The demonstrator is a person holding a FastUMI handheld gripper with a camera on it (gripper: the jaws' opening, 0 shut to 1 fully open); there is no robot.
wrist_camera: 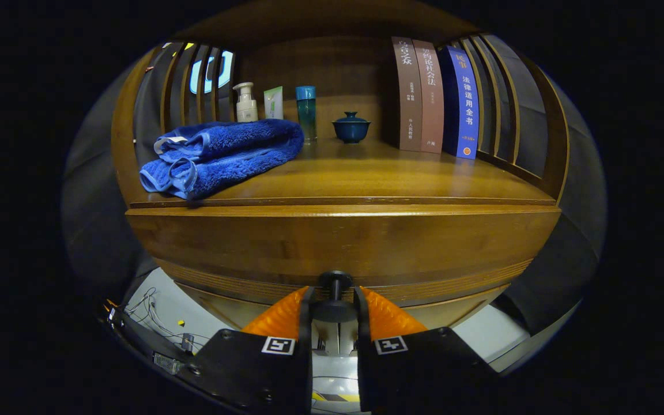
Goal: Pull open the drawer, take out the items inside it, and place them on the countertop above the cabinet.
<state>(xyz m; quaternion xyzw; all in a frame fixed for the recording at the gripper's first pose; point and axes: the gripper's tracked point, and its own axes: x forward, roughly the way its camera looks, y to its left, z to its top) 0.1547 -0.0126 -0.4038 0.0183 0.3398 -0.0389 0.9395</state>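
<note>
On drawer knob (335, 300): gripper (335, 308) clamped.

A wooden cabinet (343, 242) fills the middle of the frame, its polished worktop (378, 173) catching a soft sheen from overhead light. Slatted wooden side panels (188, 86) rise at upper left and upper right, with a plain wooden back panel (332, 69) between them. A pale floor (165, 305) with loose cables (147, 314) lies at lower left.

1. The drawer (343, 245) front hides whatever lies inside it, just beyond the tongs (335, 305).
2. The tongs' fingers flank the knob (335, 281); contact cannot be told.
3. The tube (273, 102) far beyond is too small to identify.
</note>
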